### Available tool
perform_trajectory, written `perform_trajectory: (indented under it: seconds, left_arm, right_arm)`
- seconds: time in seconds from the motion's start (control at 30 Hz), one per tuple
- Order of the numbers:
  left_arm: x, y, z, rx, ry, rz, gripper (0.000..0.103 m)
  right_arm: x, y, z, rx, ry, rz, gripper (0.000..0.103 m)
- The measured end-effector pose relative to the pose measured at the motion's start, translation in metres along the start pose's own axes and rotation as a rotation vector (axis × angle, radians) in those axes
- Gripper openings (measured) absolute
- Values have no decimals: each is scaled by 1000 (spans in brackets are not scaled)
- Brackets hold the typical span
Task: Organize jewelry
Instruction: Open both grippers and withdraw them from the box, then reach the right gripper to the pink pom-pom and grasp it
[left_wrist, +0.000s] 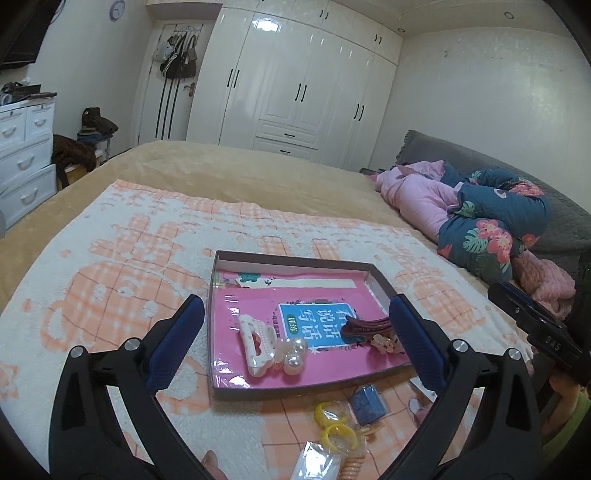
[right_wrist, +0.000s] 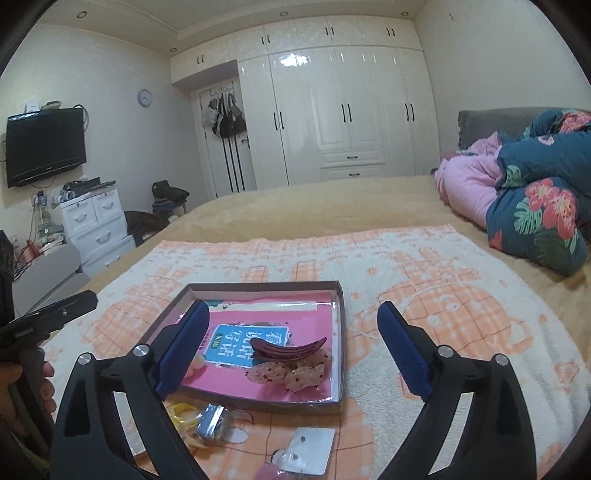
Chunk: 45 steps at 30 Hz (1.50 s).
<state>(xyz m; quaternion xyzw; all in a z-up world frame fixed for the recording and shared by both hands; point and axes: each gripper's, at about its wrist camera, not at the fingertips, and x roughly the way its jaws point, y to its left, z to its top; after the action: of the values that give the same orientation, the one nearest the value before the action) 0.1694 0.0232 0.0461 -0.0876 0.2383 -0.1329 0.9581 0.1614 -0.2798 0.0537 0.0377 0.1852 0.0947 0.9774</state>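
From the left wrist, the left gripper (left_wrist: 295, 339) hangs with fingers apart and empty over the tray (left_wrist: 295, 260) on the bed, where the light, brittle white claw clip (left_wrist: 256, 345) wants gripping across its body, while from the right wrist the right gripper (right_wrist: 293, 345), likewise spread and empty, faces the slick maroon clip (right_wrist: 288, 349), loose packets (right_wrist: 212, 424) crowding the tray's near wall.

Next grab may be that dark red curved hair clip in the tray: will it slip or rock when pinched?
The dark red hair clip looks glossy, so probably slippery. It rests curved across other pieces, likely rocking if nudged. Probably rigid, light plastic.
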Motion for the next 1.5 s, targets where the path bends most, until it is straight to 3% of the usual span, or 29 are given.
perform_trajectory:
  seconds: [0.4, 0.6, 1.5]
  left_arm:
    - [-23, -8, -15, -6, -18, -19, 92]
    - [-41, -16, -22, 5, -64, -28, 92]
    - [-50, -29, -61, 67, 9, -18, 92]
  right_arm:
    - [-31, 7, -11, -33, -16, 8, 91]
    - [-46, 12, -21, -62, -18, 18, 92]
    - [-66, 34, -88, -145, 97, 61, 93]
